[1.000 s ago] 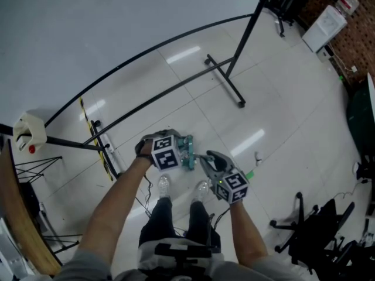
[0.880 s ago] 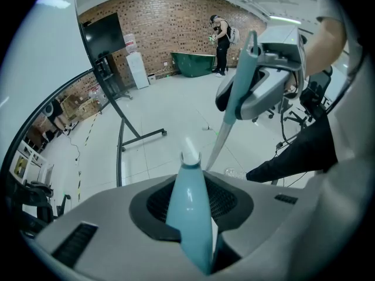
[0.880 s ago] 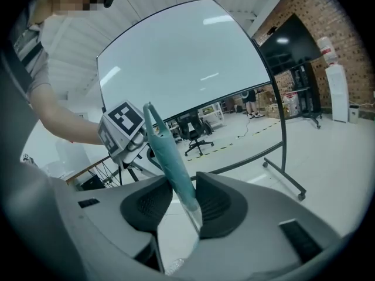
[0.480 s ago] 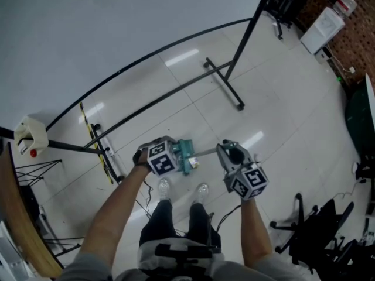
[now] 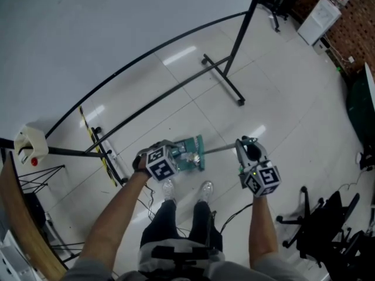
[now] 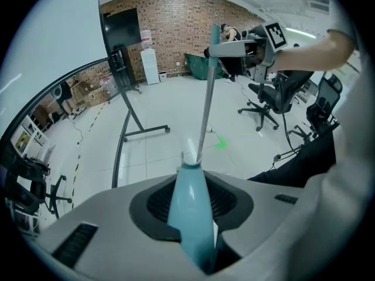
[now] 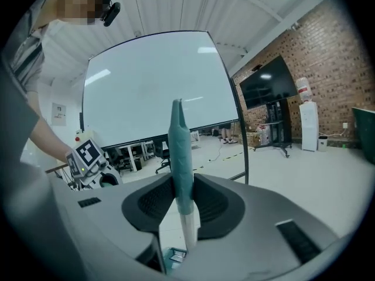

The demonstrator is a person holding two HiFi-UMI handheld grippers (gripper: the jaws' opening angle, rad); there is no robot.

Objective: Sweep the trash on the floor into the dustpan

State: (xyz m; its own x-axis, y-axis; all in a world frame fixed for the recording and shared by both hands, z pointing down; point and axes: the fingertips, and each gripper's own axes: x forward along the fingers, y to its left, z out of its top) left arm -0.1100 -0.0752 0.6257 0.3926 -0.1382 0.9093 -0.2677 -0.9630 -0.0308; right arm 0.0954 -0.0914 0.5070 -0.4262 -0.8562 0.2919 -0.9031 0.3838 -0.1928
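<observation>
– Step in hand?
– Prob. a re-grip between sweep strokes. L gripper point(image 6: 190, 199) is clamped on the dustpan handle point(image 6: 188, 239). R gripper point(image 7: 183, 204): jaws have just been closing, with the broom grip point(image 7: 179, 145) between them and the pads pinching it.

– Where's the pan?
– Head view: dustpan point(image 5: 193, 152) is low at the floor point(image 5: 176, 98), at 3 o'clock of the L gripper and just ahead of the white shoes point(image 5: 206, 188). Can't tell if it touches the tile. The broom rod point(image 5: 220, 149) runs from the pan toward 3 o'clock, to the R gripper. There's a pale scrap at the pan, too small to call trash, or to say if it's in or beside. Broom head not clearly seen.

– Next move?
– My guess: firm hold on the grip, then short draws of the broom end toward the pan mouth. L hand should pin the pan so it doesn't skate on slick tile.

– Materials?
– Pan + both handles are hard, smooth teal plastic. Pan handle is cone-shaped w/ a U-clip at the tip. Rod is thin, straight, silver metal. Floor is glossy pale tile that mirrors the ceiling lights. Pads are dark and ribbed.
</observation>
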